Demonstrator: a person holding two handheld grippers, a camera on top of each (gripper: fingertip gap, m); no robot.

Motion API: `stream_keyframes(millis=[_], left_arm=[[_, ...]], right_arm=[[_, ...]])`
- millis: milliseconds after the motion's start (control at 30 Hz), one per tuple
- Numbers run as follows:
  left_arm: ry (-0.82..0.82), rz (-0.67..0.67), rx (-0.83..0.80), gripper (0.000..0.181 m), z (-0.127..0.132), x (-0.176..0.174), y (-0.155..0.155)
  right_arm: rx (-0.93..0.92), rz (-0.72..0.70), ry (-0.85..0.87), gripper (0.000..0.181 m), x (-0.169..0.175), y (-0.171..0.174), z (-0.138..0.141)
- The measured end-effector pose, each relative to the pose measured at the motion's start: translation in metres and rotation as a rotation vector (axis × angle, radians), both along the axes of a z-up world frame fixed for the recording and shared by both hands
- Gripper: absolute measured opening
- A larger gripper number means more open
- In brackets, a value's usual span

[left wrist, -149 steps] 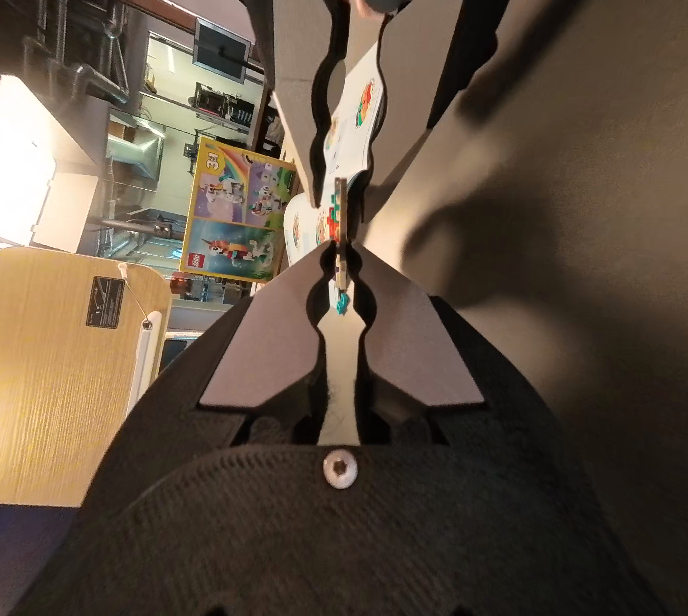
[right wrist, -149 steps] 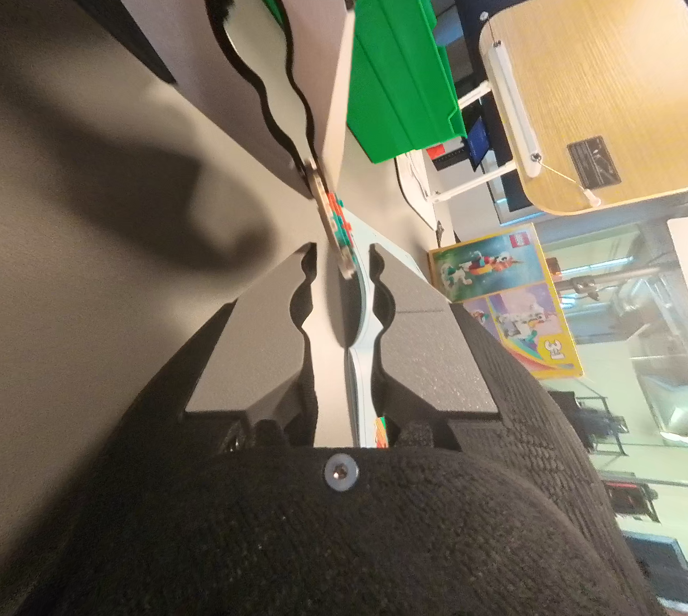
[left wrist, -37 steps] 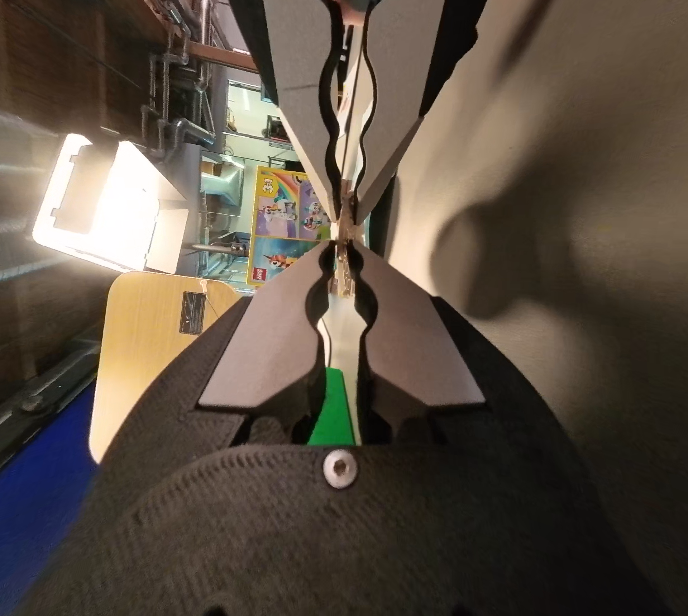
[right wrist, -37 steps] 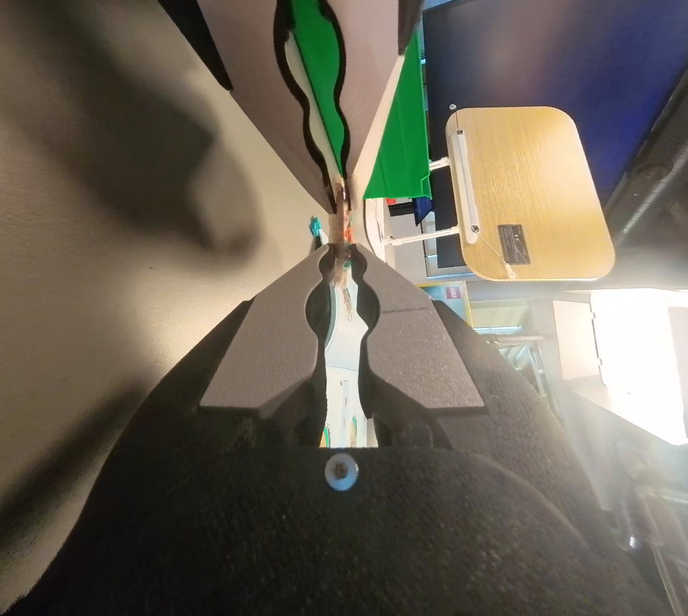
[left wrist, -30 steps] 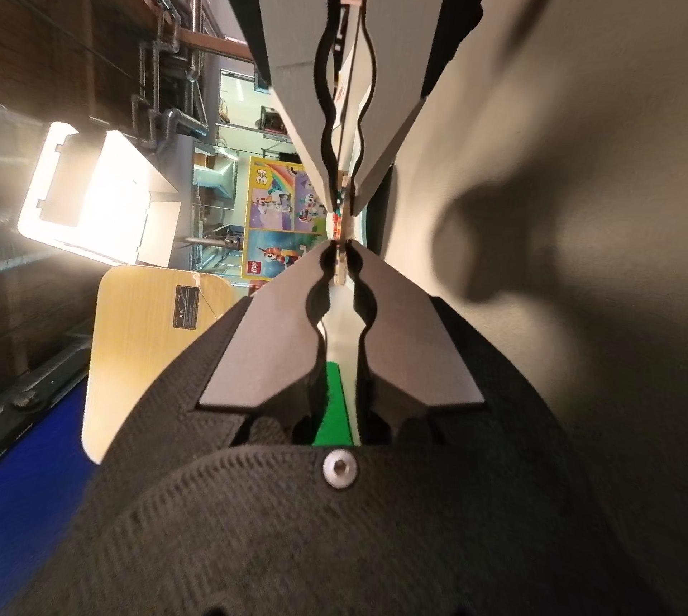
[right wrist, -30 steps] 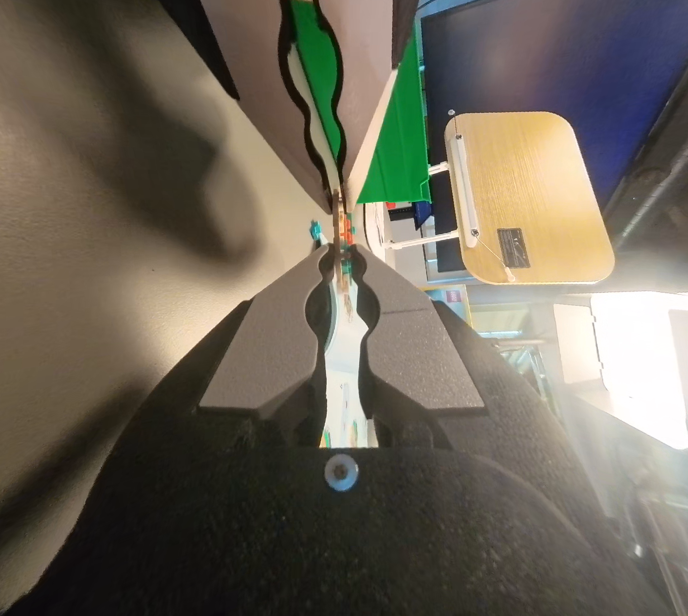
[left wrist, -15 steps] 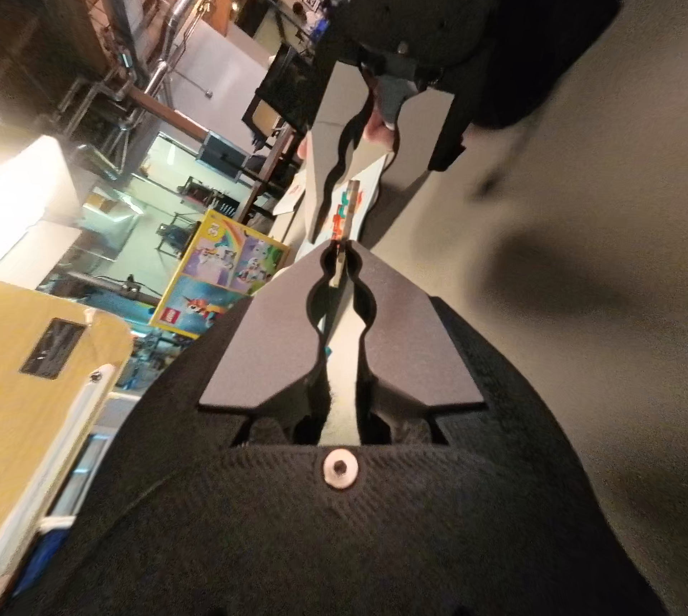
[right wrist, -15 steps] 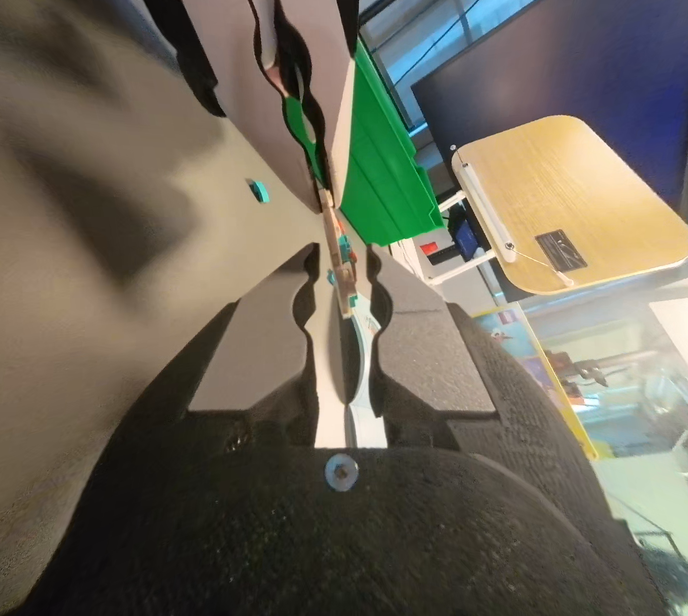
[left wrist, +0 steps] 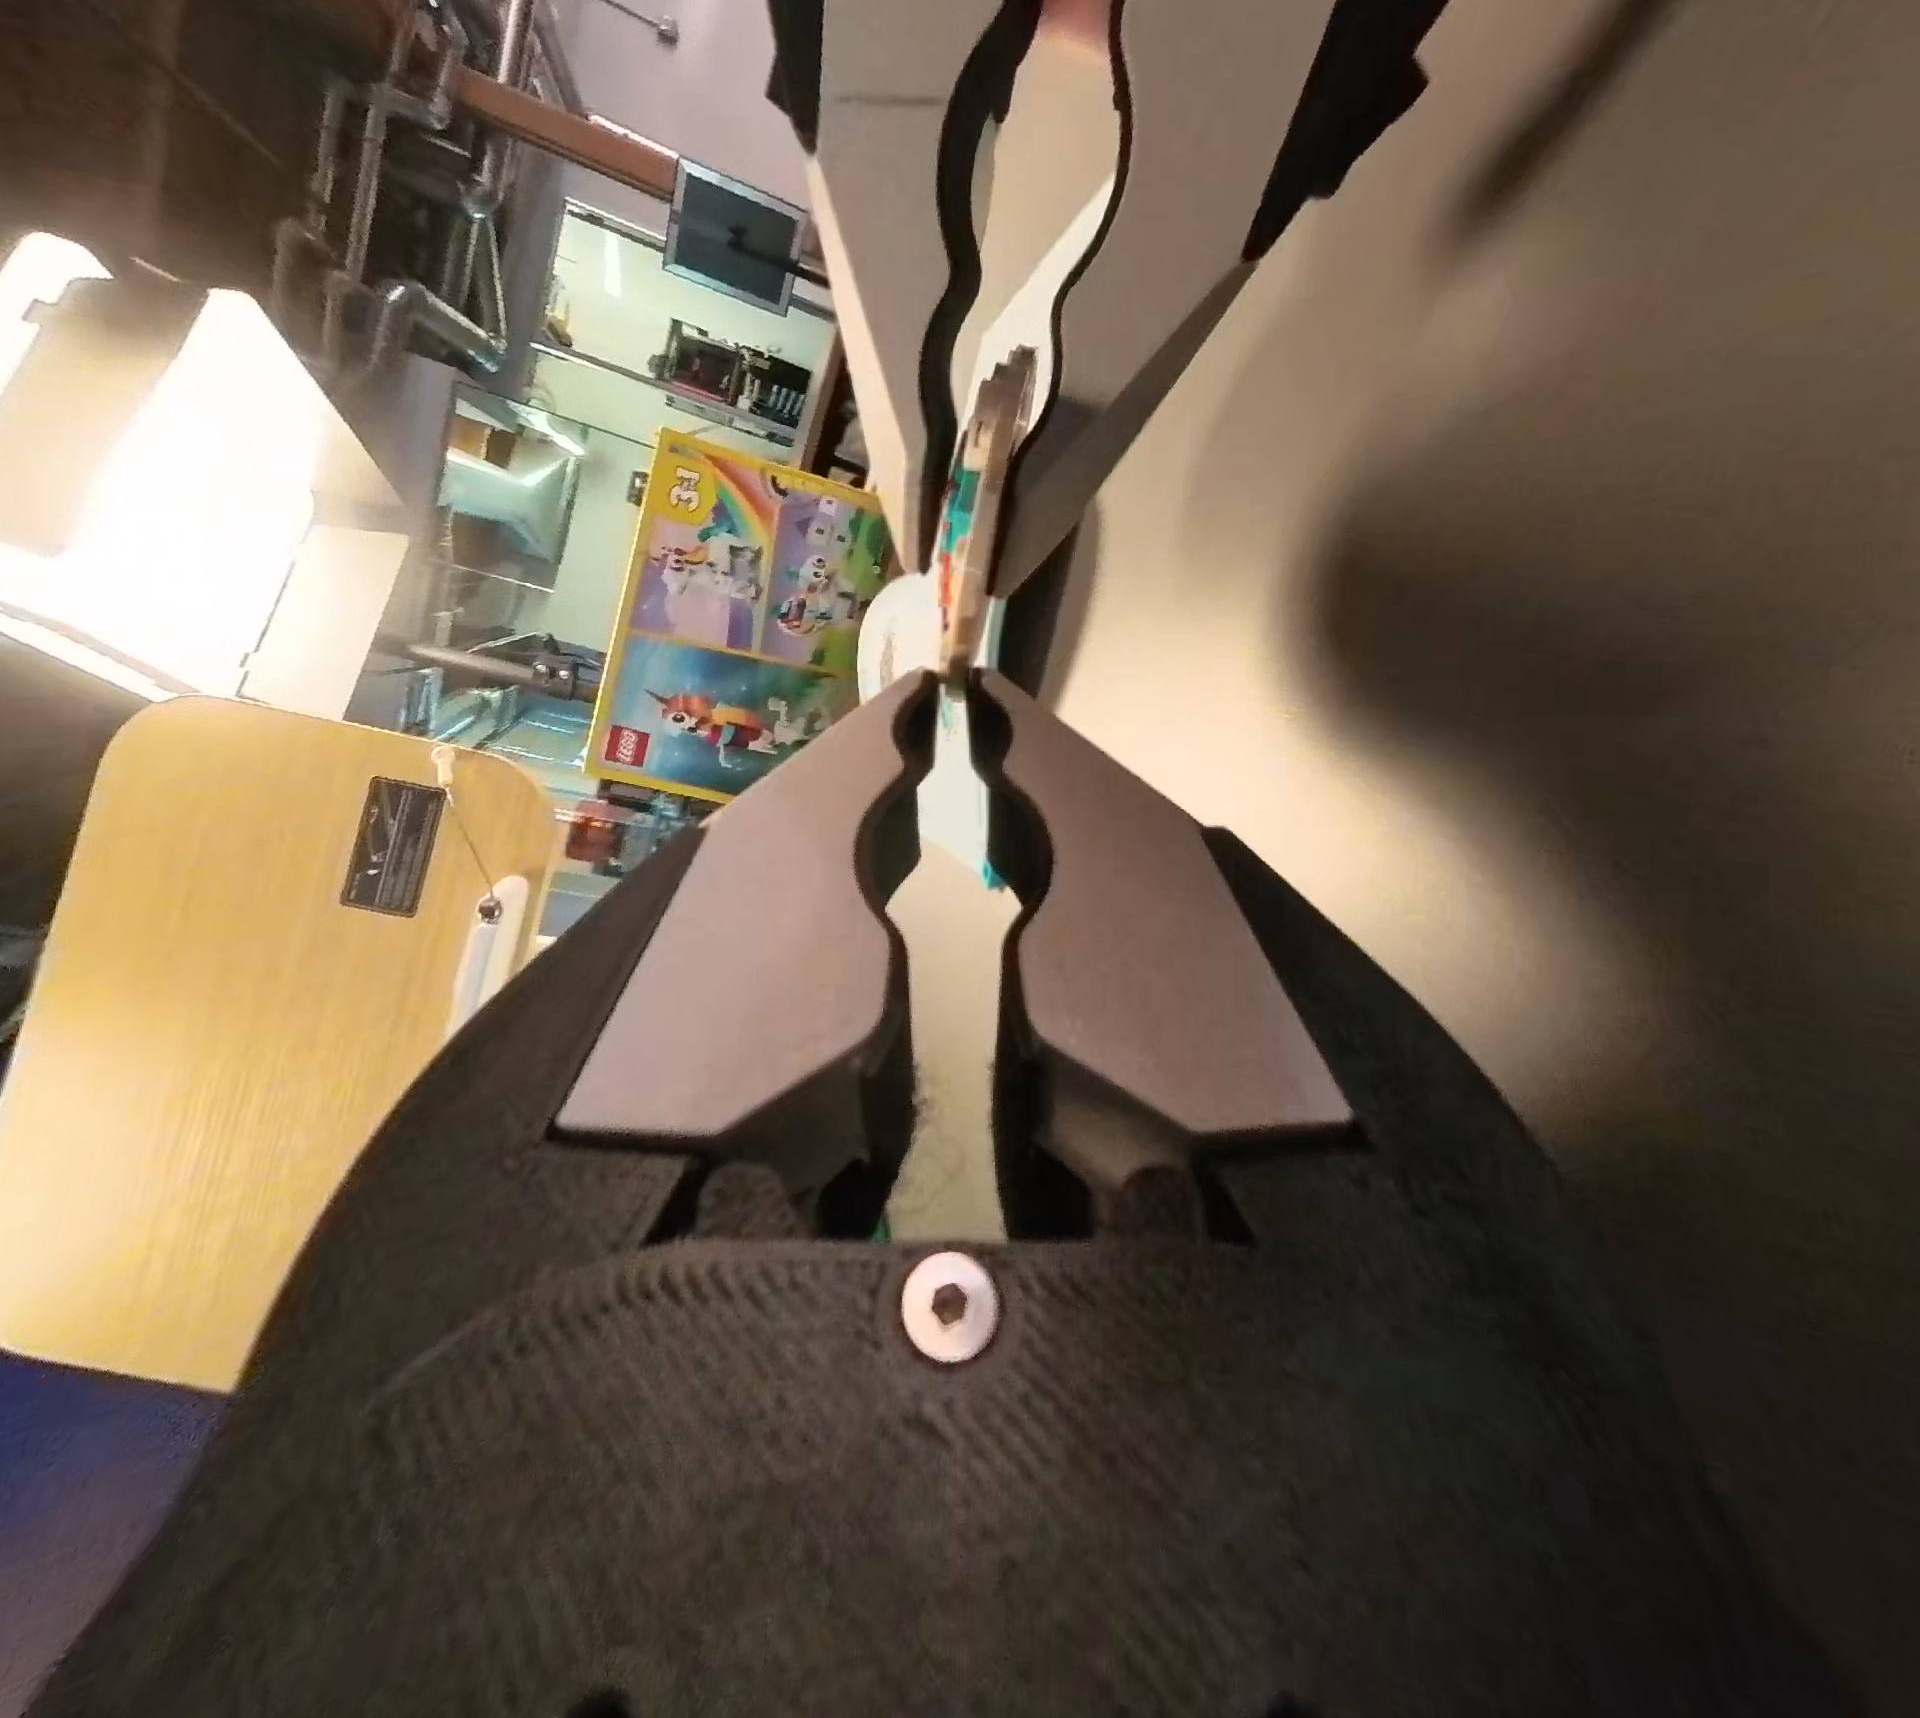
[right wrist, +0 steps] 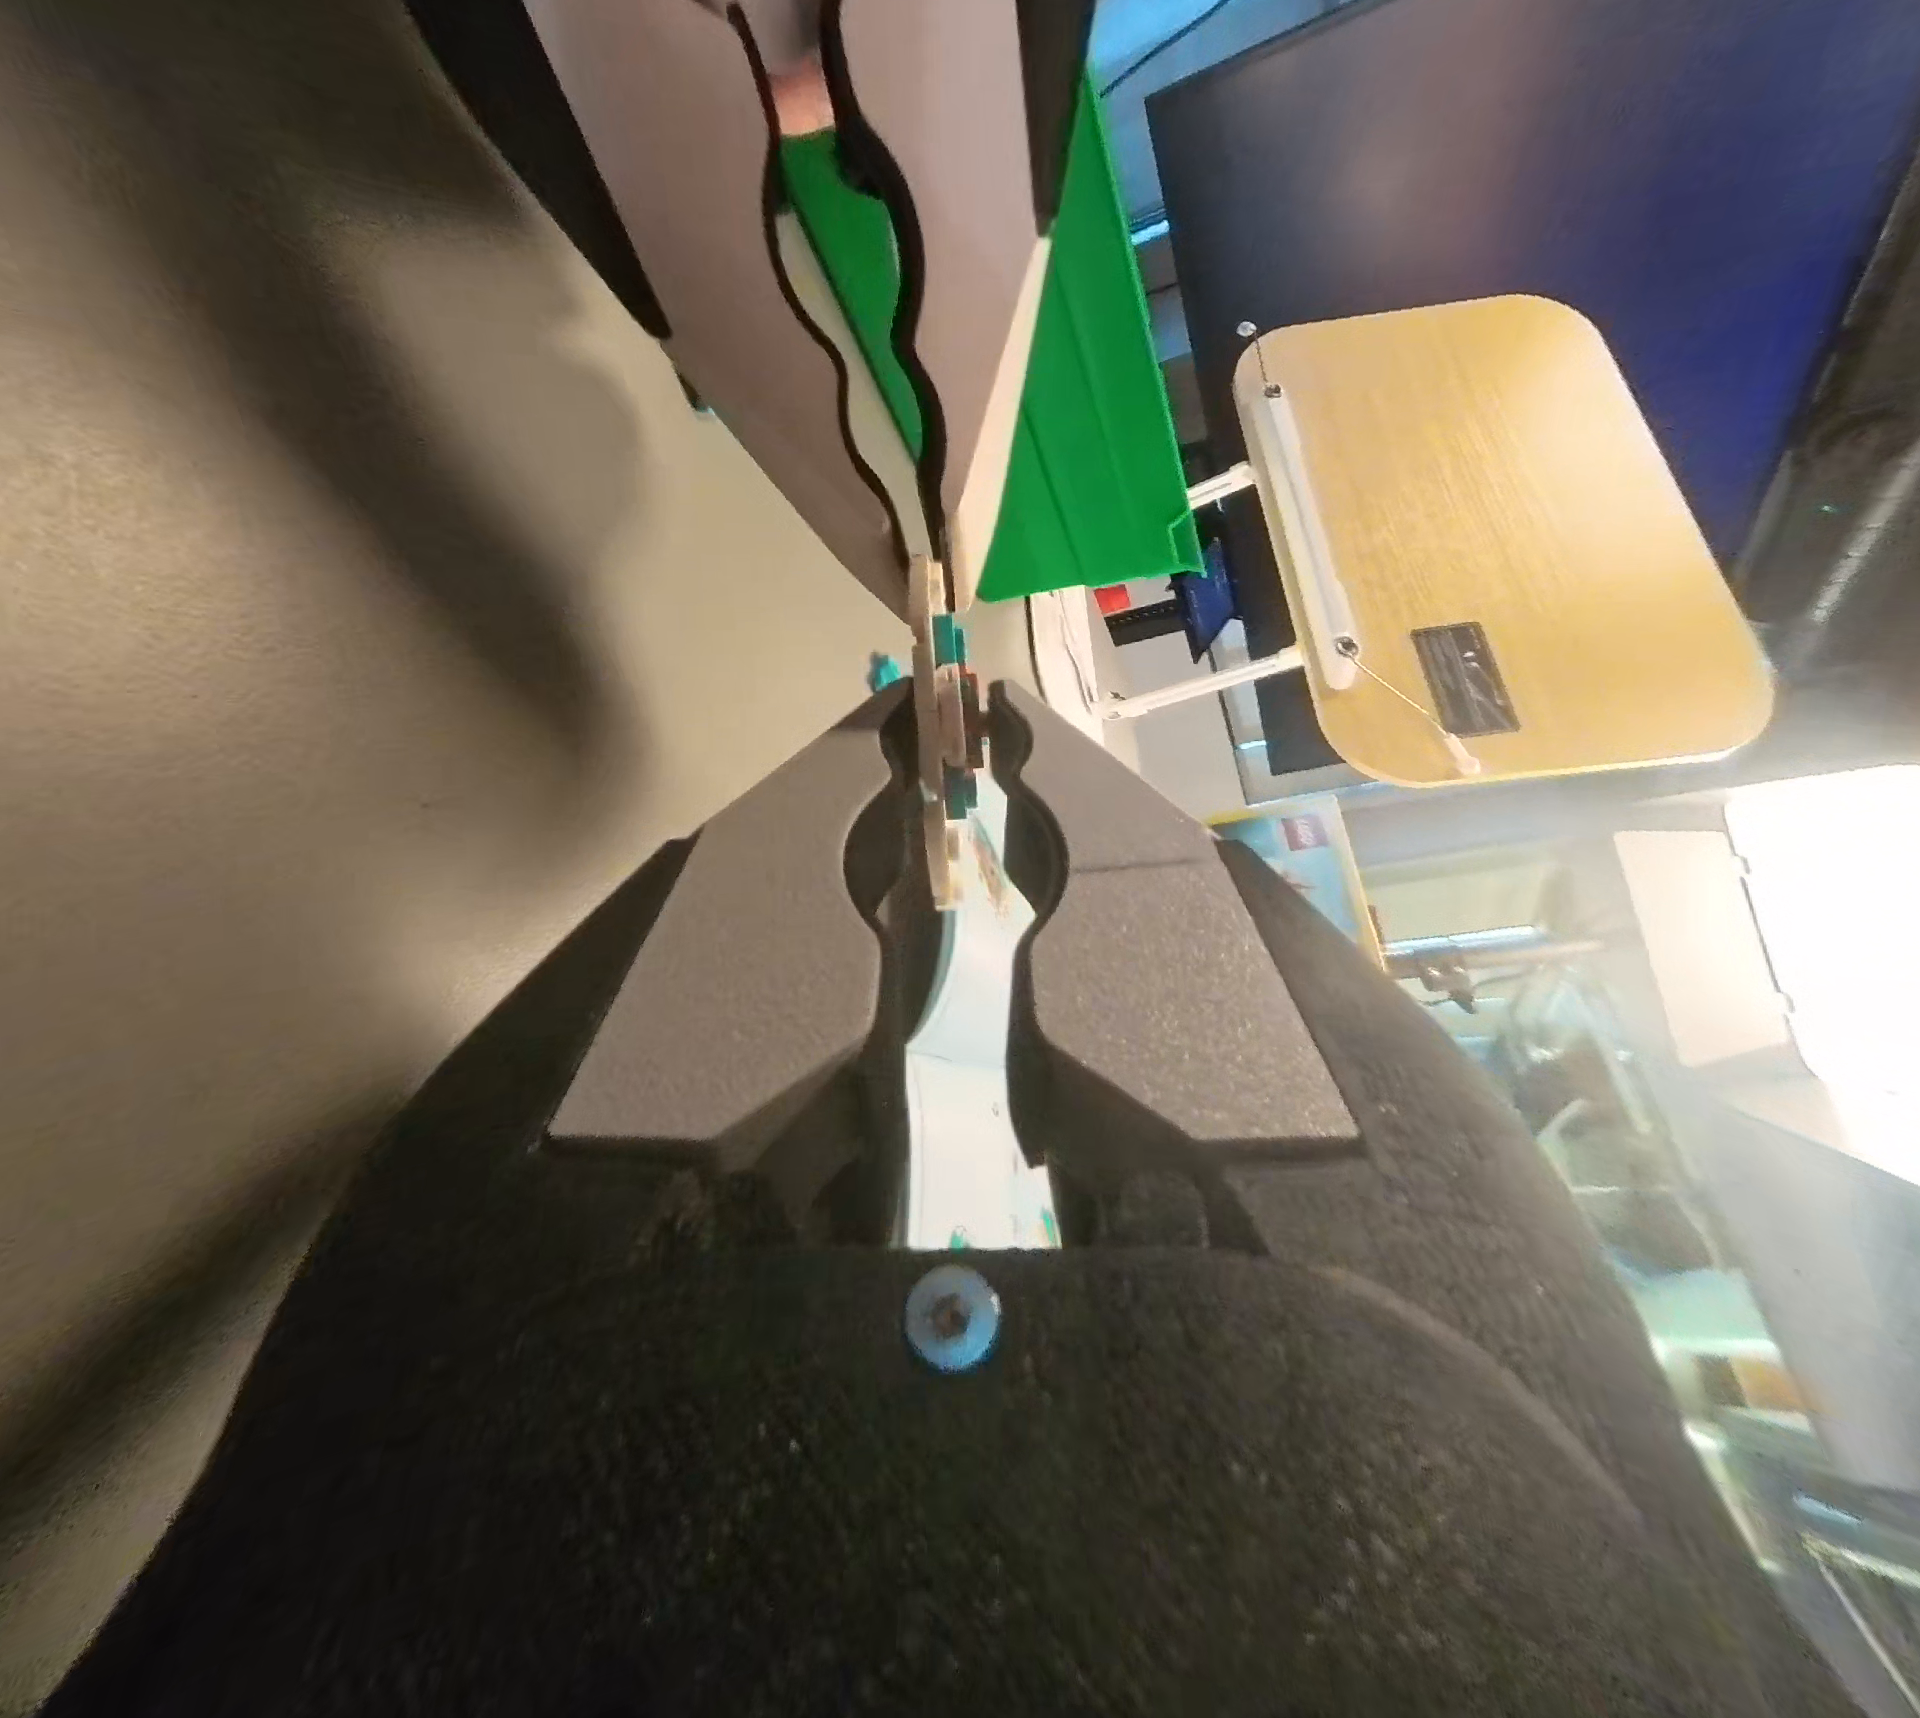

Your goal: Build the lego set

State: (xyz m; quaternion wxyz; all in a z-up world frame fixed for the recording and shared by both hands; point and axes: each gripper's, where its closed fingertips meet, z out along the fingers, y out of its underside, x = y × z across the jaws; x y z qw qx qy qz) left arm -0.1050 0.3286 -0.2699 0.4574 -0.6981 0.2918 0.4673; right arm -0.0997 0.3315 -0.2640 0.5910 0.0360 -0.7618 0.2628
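Two grippers meet nose to nose — left gripper (left wrist: 957,674) clenched on the tan lego plate (left wrist: 982,525), right gripper (right wrist: 951,712) closing around it — only a few teal pieces attached, most building seemingly left.

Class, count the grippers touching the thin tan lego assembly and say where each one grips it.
2. The left gripper pinches one end of the lego assembly; the right gripper is closed around the opposite end. The contact faces are partly hidden.

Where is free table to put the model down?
Free: the bare grey table away from the green bin, apart from one small teal piece. Crowded: around the white booklet toward the bin.
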Motion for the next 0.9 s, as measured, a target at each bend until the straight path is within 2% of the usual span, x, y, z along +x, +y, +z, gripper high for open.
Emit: stream_keyframes(millis=[167,300,667,900], left_arm=[[0.023,0.039,0.043,0.004,0.002,-0.003,0.002],[-0.002,0.069,0.078,0.012,0.007,-0.009,0.001],[-0.289,0.038,0.254,0.014,0.028,-0.021,-0.009],[-0.377,0.031,0.348,0.014,0.041,-0.027,-0.016]], right_arm=[[0.029,-0.028,0.038,0.010,-0.002,0.002,0.002],[0.030,-0.063,0.080,0.010,-0.005,0.009,0.007],[0.002,-0.127,0.104,0.010,-0.017,0.029,0.008],[0.062,-0.154,0.203,0.010,-0.017,0.030,0.017]])
